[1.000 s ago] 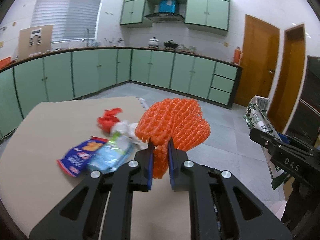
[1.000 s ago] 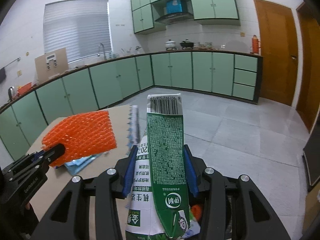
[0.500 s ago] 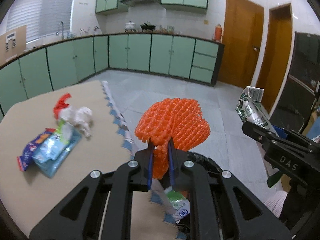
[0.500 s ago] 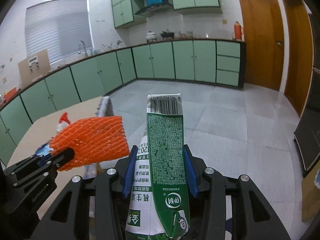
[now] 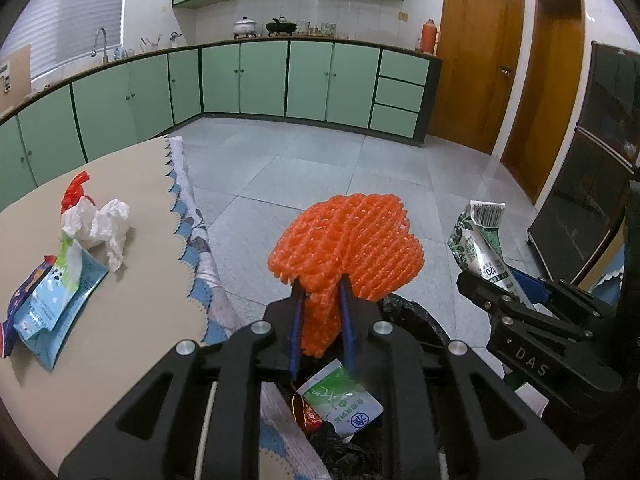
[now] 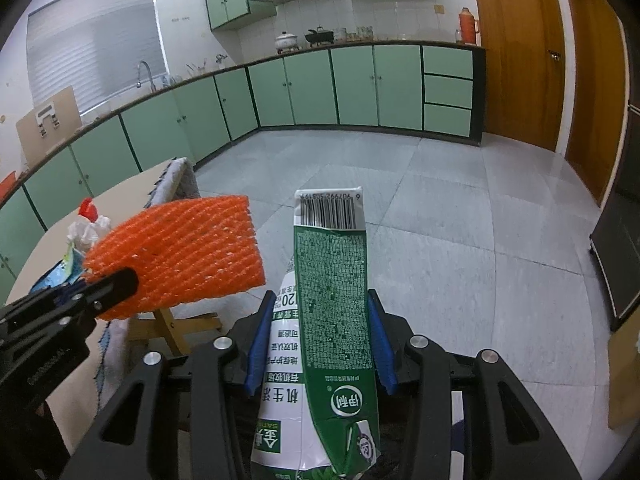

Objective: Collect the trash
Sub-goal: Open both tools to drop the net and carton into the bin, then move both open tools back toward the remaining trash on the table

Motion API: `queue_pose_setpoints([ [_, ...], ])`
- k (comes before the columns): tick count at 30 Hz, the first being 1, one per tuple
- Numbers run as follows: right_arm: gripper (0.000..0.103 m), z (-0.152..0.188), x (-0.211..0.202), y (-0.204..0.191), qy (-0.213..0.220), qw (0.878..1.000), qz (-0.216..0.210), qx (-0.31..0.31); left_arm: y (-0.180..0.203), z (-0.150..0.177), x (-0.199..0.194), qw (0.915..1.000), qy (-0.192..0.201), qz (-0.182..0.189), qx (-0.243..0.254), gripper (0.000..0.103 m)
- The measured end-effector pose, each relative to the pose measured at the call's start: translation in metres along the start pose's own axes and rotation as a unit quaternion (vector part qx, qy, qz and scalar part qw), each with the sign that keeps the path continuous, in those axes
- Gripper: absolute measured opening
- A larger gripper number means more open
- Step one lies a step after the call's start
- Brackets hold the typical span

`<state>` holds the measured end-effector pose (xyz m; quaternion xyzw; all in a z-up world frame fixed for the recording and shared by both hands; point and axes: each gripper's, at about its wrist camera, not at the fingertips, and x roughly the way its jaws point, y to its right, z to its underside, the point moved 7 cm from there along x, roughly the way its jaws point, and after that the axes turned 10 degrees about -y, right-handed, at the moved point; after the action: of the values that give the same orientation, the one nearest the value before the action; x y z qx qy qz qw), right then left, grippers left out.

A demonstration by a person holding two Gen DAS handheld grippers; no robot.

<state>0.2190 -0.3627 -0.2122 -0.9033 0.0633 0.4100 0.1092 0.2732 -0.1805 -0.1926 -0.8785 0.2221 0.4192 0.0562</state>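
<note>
on the beige tablecloth-covered table (image 5: pixel 132 312), a small heap of trash lies well left of the left gripper: a dark blue snack wrapper (image 5: pixel 20 312) at the far left, a light blue plastic pouch (image 5: pixel 56 300) overlapping it, then a crumpled white tissue (image 5: pixel 104 224) with a scrap of red plastic (image 5: pixel 74 190) just behind it. the scalloped blue-and-white cloth edge (image 5: pixel 192 248) hangs off the table's side between this heap and the gripper.

the left gripper (image 5: pixel 320 312) is past the table's edge, its blue-padded fingers (image 5: pixel 295 332) pinched onto the lower stem of an orange foam fruit net (image 5: pixel 348 252), which fans out above them. just under and ahead of the gripper is the mouth of a black plastic trash bag (image 5: pixel 416 316); inside it lie a flattened green-and-white milk pouch (image 5: pixel 340 404) and a small red-brown wrapper (image 5: pixel 306 416) touching it.

right of the net, the right gripper (image 6: pixel 320 340) clamps a crushed green-and-white milk carton (image 6: pixel 332 300) between its blue pads, the carton upright with its barcode end on top and its print upside down. the two grippers are side by side near the bag. green kitchen cabinets (image 5: pixel 280 80) line the far wall.
</note>
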Motion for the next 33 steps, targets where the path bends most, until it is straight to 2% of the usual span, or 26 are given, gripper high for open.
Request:
queue_pose_setpoints([
  [7, 0.044, -0.003, 0.008, -0.002, -0.009, 1.000, 0.003, -0.009, 0.002, -0.001, 0.002, 1.0000, -0.006, 0.001, 0.005, 0.038],
  [10, 0.048, -0.002, 0.009, -0.003, -0.012, 1.000, 0.004, -0.011, -0.001, 0.000, 0.000, 1.0000, -0.006, 0.001, 0.001, 0.040],
  [14, 0.062, -0.003, 0.007, -0.004, -0.009, 1.000, 0.009, -0.010, -0.006, -0.004, -0.007, 1.0000, 0.002, -0.001, -0.008, 0.040],
  [16, 0.066, -0.005, 0.004, -0.004, -0.003, 1.000, 0.008, -0.010, -0.010, -0.008, -0.013, 0.9999, 0.011, -0.005, -0.011, 0.042],
  [21, 0.081, -0.016, -0.020, -0.014, 0.034, 0.999, 0.004, -0.013, -0.024, -0.011, -0.035, 0.9989, 0.036, -0.014, -0.026, 0.048],
  [24, 0.092, -0.024, -0.038, -0.026, 0.062, 0.998, -0.003, -0.020, -0.036, -0.011, -0.052, 0.9978, 0.053, -0.026, -0.032, 0.055],
  [25, 0.096, -0.026, -0.044, -0.031, 0.070, 0.997, -0.007, -0.023, -0.042, -0.011, -0.059, 0.9970, 0.061, -0.031, -0.036, 0.061],
  [28, 0.097, -0.032, -0.060, -0.049, 0.095, 0.995, -0.020, -0.028, -0.063, -0.008, -0.079, 0.9945, 0.079, -0.050, -0.047, 0.067],
  [33, 0.097, -0.034, -0.067, -0.085, 0.111, 0.992, -0.037, -0.048, -0.112, 0.003, -0.108, 0.9881, 0.098, -0.093, -0.073, 0.068],
])
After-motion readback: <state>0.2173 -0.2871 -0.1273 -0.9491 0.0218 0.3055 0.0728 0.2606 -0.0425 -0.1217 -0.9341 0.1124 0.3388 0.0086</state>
